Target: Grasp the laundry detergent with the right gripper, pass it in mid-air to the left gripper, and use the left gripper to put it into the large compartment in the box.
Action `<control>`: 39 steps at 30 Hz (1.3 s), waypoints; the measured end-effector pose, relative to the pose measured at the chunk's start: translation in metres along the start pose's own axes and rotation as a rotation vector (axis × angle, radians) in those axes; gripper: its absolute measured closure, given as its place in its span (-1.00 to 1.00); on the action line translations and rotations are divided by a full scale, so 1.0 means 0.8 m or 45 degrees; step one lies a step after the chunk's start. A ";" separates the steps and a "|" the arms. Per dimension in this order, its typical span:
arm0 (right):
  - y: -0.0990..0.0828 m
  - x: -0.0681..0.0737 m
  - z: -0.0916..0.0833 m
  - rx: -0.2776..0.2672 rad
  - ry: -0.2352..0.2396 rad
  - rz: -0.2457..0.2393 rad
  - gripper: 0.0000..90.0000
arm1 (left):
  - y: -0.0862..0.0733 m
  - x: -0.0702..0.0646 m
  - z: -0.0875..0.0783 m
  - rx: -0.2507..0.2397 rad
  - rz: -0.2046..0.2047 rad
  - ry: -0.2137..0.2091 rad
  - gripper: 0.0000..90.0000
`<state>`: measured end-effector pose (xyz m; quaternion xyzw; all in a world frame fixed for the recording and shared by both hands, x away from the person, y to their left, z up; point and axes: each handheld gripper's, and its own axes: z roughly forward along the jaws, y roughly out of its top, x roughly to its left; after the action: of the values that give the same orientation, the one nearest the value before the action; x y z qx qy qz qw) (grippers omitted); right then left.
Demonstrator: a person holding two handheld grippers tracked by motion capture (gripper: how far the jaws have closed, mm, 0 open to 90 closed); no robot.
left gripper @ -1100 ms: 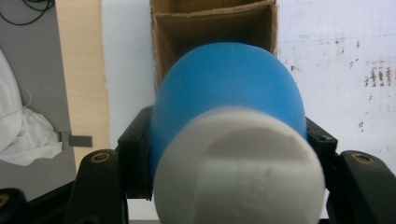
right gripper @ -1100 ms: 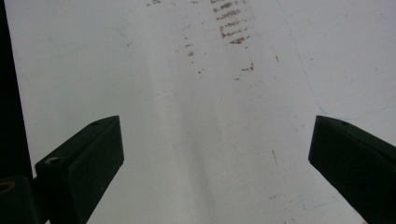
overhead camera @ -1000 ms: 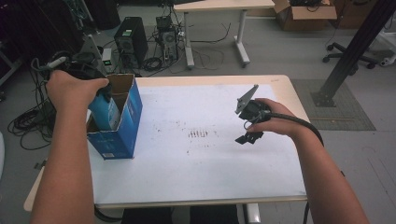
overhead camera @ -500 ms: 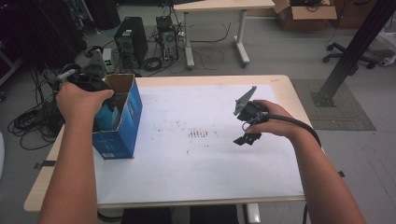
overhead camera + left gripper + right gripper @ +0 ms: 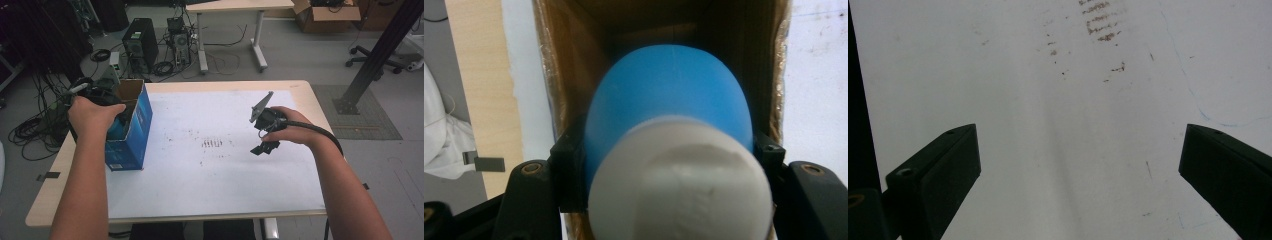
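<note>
left gripper (image 5: pixel 664 165): clamped on blue bottle (image 5: pixel 669 95), white cap, inside open blue box (image 5: pixel 131 131), table's left
right gripper (image 5: pixel 1083 165): jaws wide apart, nothing between, over white sheet (image 5: pixel 1058 100), right side

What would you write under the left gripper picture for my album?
The left hand-held gripper clamps a blue bottle with a white cap inside an open cardboard box.

Count on the table (image 5: pixel 210 200)

One blue box (image 5: pixel 131 145), one blue bottle (image 5: pixel 669 90) with a white cap, two tools: left tool (image 5: pixel 669 165), right tool (image 5: pixel 264 148).
</note>
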<state>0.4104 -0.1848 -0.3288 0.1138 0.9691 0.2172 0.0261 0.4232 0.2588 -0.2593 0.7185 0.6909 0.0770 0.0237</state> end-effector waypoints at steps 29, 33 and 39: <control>-0.007 -0.002 -0.008 0.010 0.018 0.014 -0.93 | -0.003 0.006 0.029 0.024 0.002 -0.013 -0.16; -0.010 -0.003 -0.011 0.003 0.015 0.021 -0.93 | -0.002 0.006 0.030 0.027 -0.001 -0.015 -0.16; -0.015 -0.002 -0.013 0.002 0.007 0.033 -0.93 | 0.000 0.004 0.031 0.028 0.011 -0.003 -0.16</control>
<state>0.4087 -0.2004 -0.3246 0.1257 0.9678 0.2173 0.0206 0.4266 0.2637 -0.2837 0.7216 0.6887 0.0686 0.0163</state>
